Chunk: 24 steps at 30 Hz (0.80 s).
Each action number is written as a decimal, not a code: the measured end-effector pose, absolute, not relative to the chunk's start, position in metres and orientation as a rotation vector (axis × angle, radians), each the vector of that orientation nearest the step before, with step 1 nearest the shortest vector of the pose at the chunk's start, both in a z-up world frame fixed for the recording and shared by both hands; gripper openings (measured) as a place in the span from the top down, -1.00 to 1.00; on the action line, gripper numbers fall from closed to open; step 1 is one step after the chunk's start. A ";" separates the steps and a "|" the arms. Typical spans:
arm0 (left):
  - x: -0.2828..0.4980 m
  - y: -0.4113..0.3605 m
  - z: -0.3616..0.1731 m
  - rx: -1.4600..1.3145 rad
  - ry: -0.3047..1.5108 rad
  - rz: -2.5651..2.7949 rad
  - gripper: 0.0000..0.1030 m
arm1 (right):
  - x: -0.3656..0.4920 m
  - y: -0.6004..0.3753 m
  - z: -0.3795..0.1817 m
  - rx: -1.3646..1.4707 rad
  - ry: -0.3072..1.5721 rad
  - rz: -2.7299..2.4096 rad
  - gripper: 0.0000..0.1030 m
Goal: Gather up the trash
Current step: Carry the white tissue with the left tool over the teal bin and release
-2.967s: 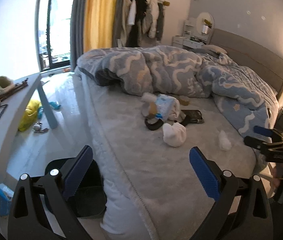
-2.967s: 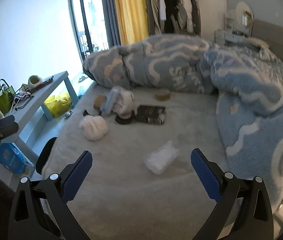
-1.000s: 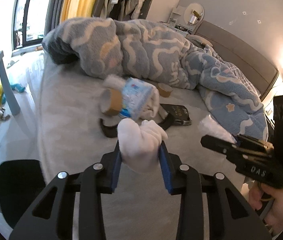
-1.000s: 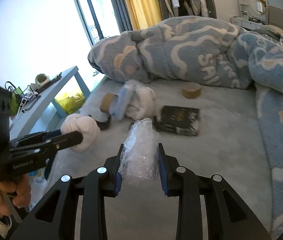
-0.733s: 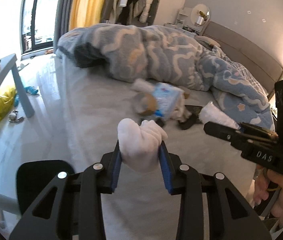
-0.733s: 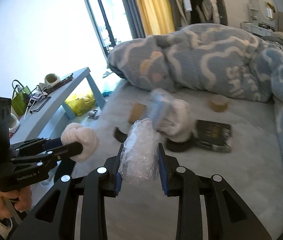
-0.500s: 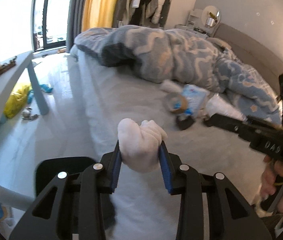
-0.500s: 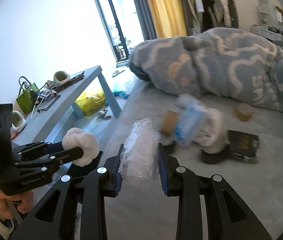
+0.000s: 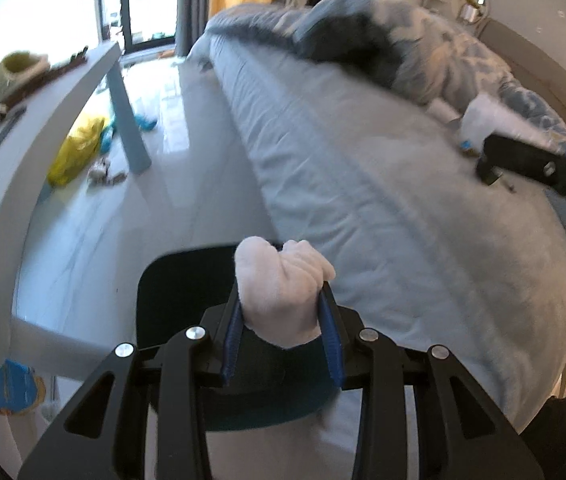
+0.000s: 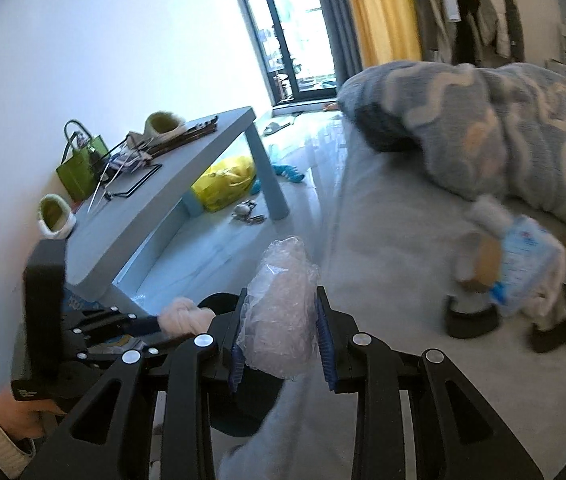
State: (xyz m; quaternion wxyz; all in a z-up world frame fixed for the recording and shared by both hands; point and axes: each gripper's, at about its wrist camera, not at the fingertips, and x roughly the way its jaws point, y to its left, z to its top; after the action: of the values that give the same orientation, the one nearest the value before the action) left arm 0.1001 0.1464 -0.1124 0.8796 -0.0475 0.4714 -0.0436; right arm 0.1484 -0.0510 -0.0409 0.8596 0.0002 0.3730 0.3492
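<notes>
2 grippers clenched: left gripper (image 9: 281, 320) pinches white wad (image 9: 281, 292), right gripper (image 10: 281, 334) crumpled plastic (image 10: 281, 312).

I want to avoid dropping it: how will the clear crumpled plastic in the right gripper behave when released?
The crumpled plastic looks thin and airy, so probably very light. It bulges above the right gripper, so likely springs back and may drift.

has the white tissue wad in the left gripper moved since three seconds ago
Yes. The white tissue wad was lying on the bed; now the left gripper holds it off the mattress, out past the bed's edge and over the black bin on the floor.
</notes>
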 end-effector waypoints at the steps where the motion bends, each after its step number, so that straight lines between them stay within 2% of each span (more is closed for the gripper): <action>1: 0.099 0.151 -0.116 -0.104 0.996 -0.088 0.25 | 0.148 -0.044 -0.043 -0.004 0.788 0.741 0.40; 14: 0.090 0.199 -0.171 -0.230 1.214 -0.078 0.21 | 0.147 0.035 -0.090 -0.072 0.976 0.779 0.40; 17: 0.083 0.203 -0.174 -0.238 1.216 -0.086 0.11 | 0.148 0.044 -0.101 -0.083 1.019 0.775 0.40; 22: 0.078 0.215 -0.165 -0.245 1.180 -0.077 -0.19 | 0.150 0.055 -0.115 -0.096 1.058 0.763 0.40; 24: 0.076 0.219 -0.158 -0.239 1.154 -0.069 -0.22 | 0.152 0.062 -0.122 -0.097 1.073 0.758 0.40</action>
State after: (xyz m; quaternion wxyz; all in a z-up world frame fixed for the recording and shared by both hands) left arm 0.0758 0.2189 -0.1581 0.8308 -0.1125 0.5441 -0.0324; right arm 0.1516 0.0624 -0.1223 0.7907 -0.0451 0.4987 0.3521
